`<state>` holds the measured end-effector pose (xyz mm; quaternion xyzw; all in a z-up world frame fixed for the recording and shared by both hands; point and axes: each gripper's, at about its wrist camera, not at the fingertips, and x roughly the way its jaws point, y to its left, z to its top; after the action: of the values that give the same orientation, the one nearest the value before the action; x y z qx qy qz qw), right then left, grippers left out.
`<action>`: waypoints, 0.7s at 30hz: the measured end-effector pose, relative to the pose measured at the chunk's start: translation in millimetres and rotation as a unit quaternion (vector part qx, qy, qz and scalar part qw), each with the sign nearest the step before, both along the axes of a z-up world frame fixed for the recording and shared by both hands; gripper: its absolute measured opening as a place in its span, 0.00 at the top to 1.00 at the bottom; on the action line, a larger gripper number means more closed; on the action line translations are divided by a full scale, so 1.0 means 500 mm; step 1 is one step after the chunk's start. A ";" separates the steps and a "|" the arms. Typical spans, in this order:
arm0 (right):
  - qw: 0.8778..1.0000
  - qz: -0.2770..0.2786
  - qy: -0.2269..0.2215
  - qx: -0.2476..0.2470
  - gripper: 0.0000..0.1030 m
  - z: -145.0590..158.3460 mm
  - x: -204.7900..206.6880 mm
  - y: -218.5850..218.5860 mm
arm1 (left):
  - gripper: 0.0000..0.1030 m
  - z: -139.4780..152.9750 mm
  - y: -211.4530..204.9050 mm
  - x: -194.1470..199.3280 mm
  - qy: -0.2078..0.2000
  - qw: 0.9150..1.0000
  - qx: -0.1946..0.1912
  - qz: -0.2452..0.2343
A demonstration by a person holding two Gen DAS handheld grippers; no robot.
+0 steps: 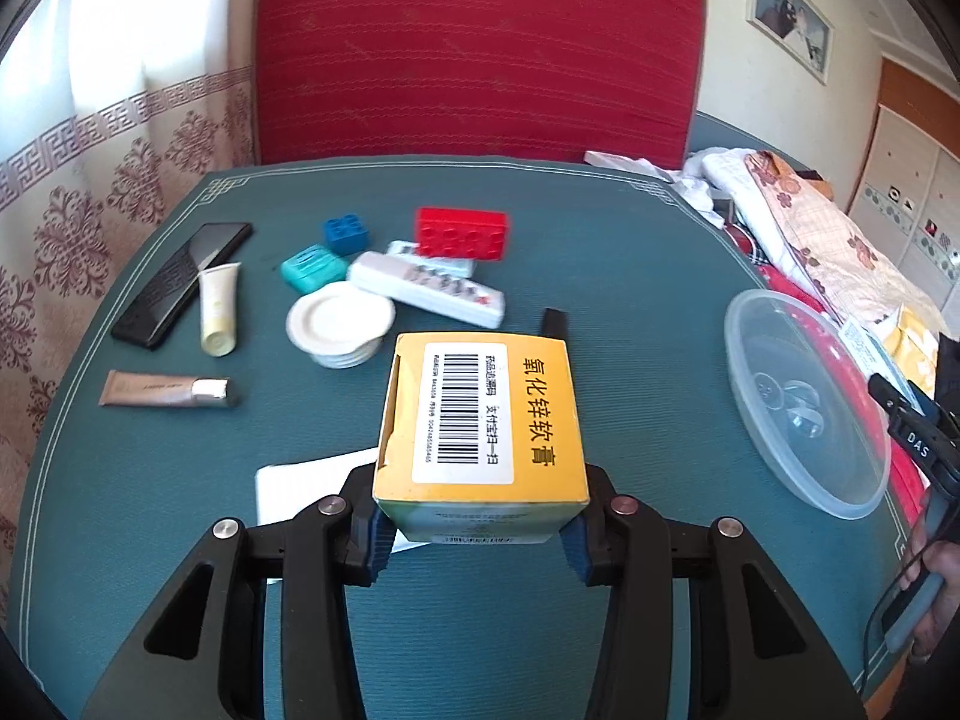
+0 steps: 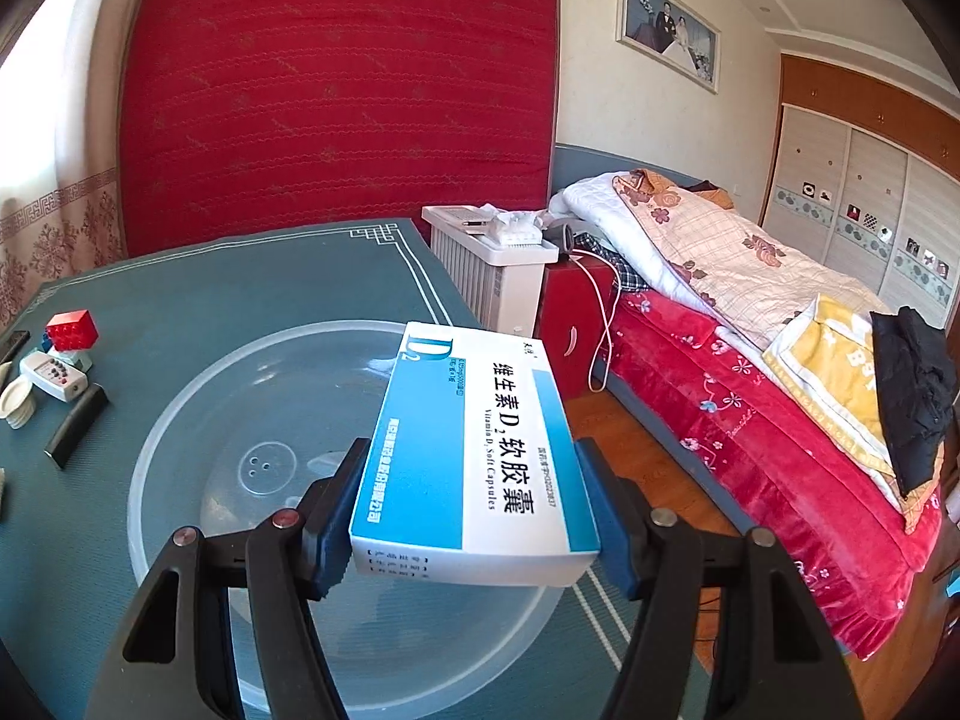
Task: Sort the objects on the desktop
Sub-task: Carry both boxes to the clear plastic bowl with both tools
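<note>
Yellow ointment box (image 1: 480, 420) and blue-white capsule box (image 2: 474, 462), both gripped.

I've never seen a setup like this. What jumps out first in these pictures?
Two medicine boxes fill the foreground: a yellow ointment box clamped in the left gripper above the green table, and a blue-and-white vitamin D box in the right gripper, over a clear plastic bowl. Behind stands a big red mattress.

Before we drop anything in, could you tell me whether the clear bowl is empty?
Empty: the clear bowl's bare bottom shows through in both views.
</note>
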<state>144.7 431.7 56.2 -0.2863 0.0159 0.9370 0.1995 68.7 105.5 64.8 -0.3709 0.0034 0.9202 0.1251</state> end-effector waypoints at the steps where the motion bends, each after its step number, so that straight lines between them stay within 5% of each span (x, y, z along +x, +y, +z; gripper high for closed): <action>1: 1.000 0.002 0.000 -0.001 0.32 -0.003 0.005 0.004 | 0.54 0.003 0.014 0.001 0.000 1.000 0.000 -0.008; 21: 0.999 0.021 -0.003 -0.036 0.32 -0.016 0.033 0.029 | 0.54 0.025 0.324 0.027 0.004 0.986 -0.010 -0.164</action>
<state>161.4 446.3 48.2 -0.2962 0.0434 0.9391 0.1688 82.2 267.5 77.4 -0.3628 0.0735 0.8887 0.2707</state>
